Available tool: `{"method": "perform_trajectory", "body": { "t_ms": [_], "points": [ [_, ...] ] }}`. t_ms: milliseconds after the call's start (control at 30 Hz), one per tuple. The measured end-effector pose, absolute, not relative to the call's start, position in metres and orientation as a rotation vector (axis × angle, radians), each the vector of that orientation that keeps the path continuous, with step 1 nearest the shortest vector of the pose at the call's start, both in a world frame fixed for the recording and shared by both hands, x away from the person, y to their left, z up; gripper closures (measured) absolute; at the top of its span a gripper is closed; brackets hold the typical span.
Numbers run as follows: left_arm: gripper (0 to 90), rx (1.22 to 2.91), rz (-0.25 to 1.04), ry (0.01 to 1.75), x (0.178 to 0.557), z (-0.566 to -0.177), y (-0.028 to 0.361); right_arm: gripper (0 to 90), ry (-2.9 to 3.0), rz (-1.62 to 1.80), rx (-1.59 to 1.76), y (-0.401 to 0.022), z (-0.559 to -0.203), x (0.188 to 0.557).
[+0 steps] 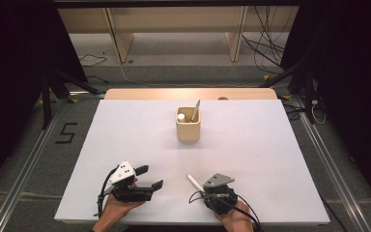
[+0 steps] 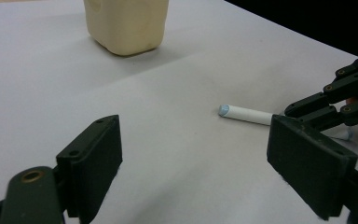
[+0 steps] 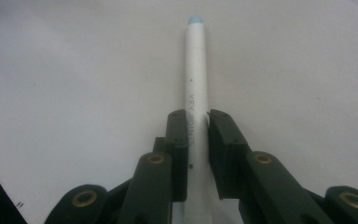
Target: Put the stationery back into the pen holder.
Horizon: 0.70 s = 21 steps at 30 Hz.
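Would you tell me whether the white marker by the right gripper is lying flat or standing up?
Lying flat: the white marker rests lengthwise on the table.

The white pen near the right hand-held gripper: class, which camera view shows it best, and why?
The right gripper view: the white pen runs up the middle, its printed lettering and blue tip clear, the right hand-held gripper closed on its barrel. The left gripper view shows the pen side-on, partly hidden. The high view shows it small.

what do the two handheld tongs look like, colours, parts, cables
Both tongs, left and right, are black, with flat rectangular pads on linked bars joined by brass-coloured rivets. Each carries a grey three-cornered plate on top and trails a black cable. The forearms show no sleeves.
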<state>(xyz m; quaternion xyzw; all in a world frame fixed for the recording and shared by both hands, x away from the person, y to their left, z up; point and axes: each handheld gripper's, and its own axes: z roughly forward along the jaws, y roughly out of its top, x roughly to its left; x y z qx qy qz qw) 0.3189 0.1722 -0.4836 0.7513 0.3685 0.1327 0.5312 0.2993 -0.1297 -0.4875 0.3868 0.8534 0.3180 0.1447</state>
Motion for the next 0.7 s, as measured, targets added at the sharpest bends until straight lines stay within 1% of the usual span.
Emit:
{"method": "perform_trajectory", "body": {
  "t_ms": [233, 700],
  "points": [
    [17.7, 1.79, 0.315, 0.885, 0.319, -0.484, 0.172, 79.0, 2.446, 1.001, 1.156, -0.136, -0.485, 0.303],
    [17.7, 1.707, 0.186, 0.913, 0.321, -0.48, 0.171, 79.0, 2.364, 1.195, 1.174, -0.147, -0.47, 0.304]
  ]
}}
